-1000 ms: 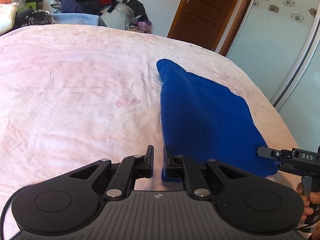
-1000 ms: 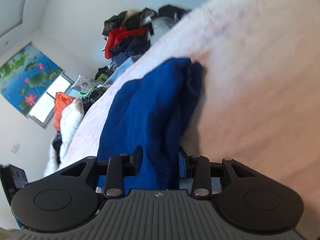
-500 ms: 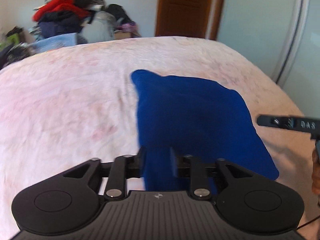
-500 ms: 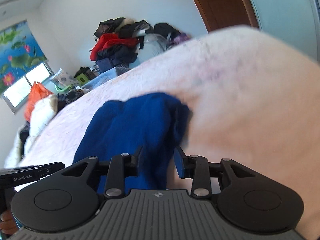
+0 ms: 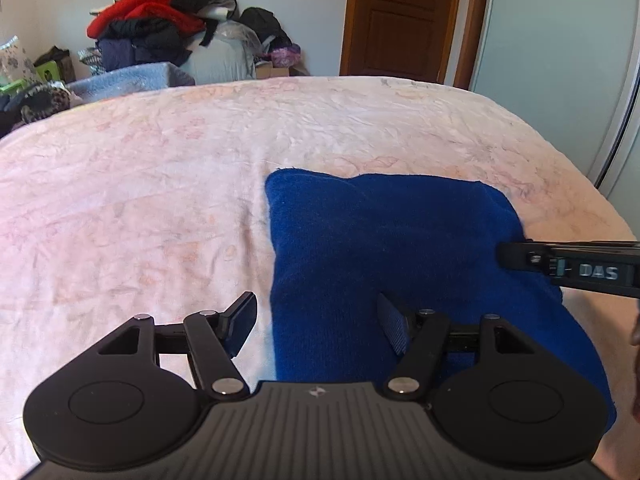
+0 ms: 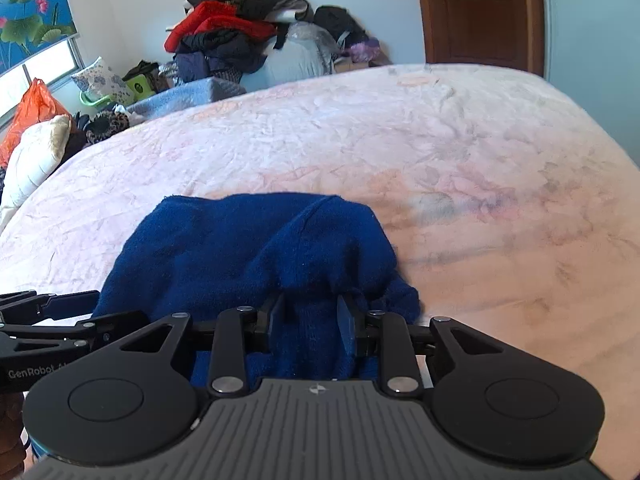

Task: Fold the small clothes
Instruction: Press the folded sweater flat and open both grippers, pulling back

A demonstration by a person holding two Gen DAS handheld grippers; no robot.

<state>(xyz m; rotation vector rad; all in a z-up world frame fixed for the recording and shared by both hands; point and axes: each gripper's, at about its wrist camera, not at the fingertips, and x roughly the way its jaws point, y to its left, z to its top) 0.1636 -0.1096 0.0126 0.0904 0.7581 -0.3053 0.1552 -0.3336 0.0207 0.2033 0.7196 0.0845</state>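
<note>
A dark blue knitted garment [image 5: 400,240] lies folded on the pink bedspread [image 5: 140,200]. My left gripper [image 5: 316,320] hovers over its near left edge. Its jaws are opening wide and the pads stand clear of the cloth, which lies partly between and below them. In the right wrist view the garment [image 6: 240,248] is humped up, and my right gripper [image 6: 310,316] is shut on a bunched fold at its near right side. The right gripper's tip [image 5: 520,256] reaches in over the garment's right edge. The left gripper [image 6: 40,308] shows at the far left.
A heap of clothes [image 5: 160,28] is piled against the far wall beyond the bed. A brown door [image 5: 400,16] and pale wardrobe panels [image 5: 560,60] stand at the right. A pillow [image 6: 36,152] and an orange bag [image 6: 32,108] sit by the window at the left.
The left jaws, shut on the garment's near corner before, have let go and spread wide. The right gripper has rolled level and moved, still holding its bunch of cloth.
</note>
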